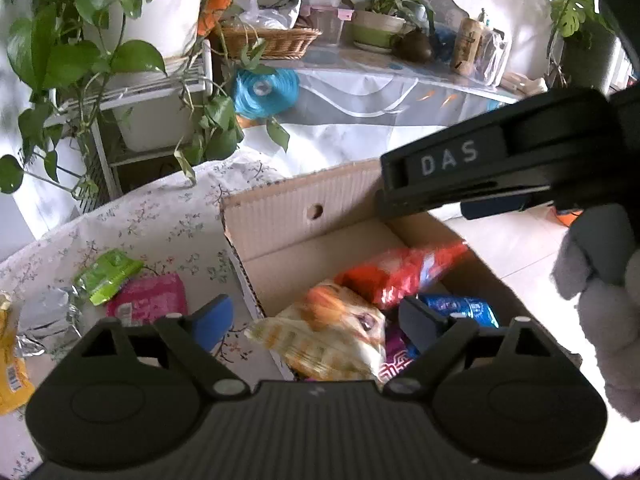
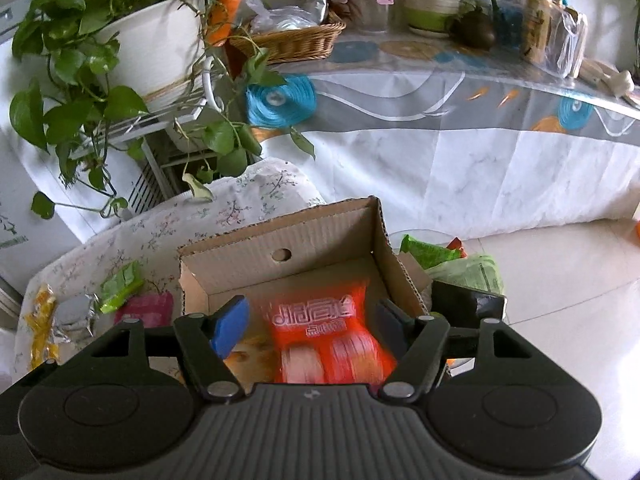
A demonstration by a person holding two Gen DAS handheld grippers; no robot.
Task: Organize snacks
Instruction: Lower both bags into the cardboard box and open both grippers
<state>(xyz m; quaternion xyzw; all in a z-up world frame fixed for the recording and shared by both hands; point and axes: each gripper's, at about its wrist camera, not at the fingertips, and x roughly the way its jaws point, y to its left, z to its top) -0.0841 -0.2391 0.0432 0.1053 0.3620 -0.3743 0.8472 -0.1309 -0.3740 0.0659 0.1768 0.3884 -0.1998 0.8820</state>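
Observation:
An open cardboard box (image 1: 280,216) (image 2: 320,232) stands on a floral-cloth table. Inside lie an orange-red snack bag (image 1: 400,272) (image 2: 332,340), a pale yellow-orange bag (image 1: 332,340), a blue packet (image 1: 464,308) and a purple one. My left gripper (image 1: 316,322) is open above the box's near edge, empty. My right gripper (image 2: 310,326) is open over the box, the orange-red bag lying between its fingers, blurred. The right gripper's body (image 1: 500,160) shows in the left wrist view above the box's right side.
On the cloth left of the box lie a green packet (image 1: 108,276) (image 2: 120,280), a pink packet (image 1: 150,300) (image 2: 148,306), a silver packet (image 2: 76,314) and a yellow one (image 1: 12,372) (image 2: 40,320). Green packets (image 2: 440,258) lie right of the box. Potted plants and a clothed table stand behind.

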